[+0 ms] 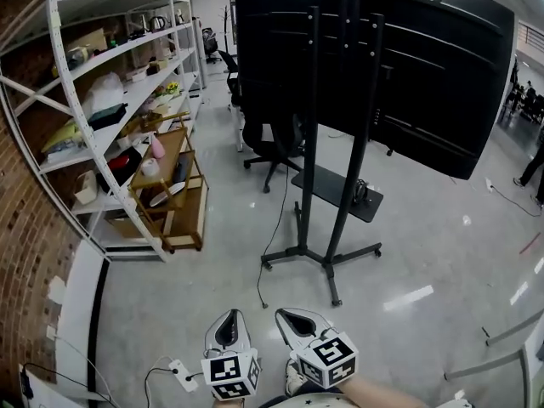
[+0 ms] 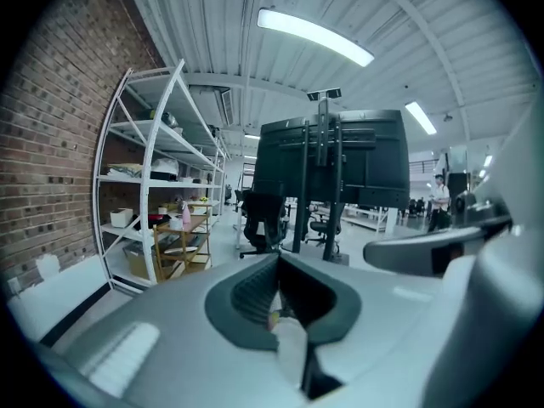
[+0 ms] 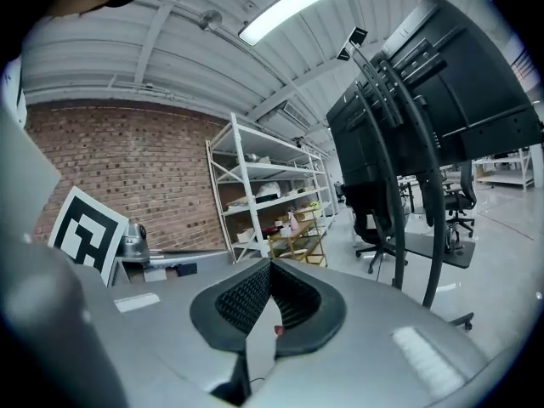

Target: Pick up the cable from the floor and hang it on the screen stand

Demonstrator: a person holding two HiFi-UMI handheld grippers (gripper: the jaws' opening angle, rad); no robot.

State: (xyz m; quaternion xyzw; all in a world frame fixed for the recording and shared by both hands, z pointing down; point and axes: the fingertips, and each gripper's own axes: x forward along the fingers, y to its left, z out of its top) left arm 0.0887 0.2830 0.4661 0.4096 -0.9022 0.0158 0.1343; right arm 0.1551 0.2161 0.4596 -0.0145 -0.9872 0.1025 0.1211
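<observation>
We note left gripper (image 1: 229, 315), right gripper (image 1: 285, 314) pressed together, empty; black cable (image 1: 260, 284) on floor just ahead, untouched.

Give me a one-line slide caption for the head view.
Left gripper and right gripper, both shut and empty, face the black metal screen stand; a thin black cable trails to the grey floor.

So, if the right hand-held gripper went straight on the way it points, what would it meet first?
Nothing close: the right hand-held gripper aims over the floor toward the wooden rack by the white shelving, probably first; the screen stand sits right of that line.
</observation>
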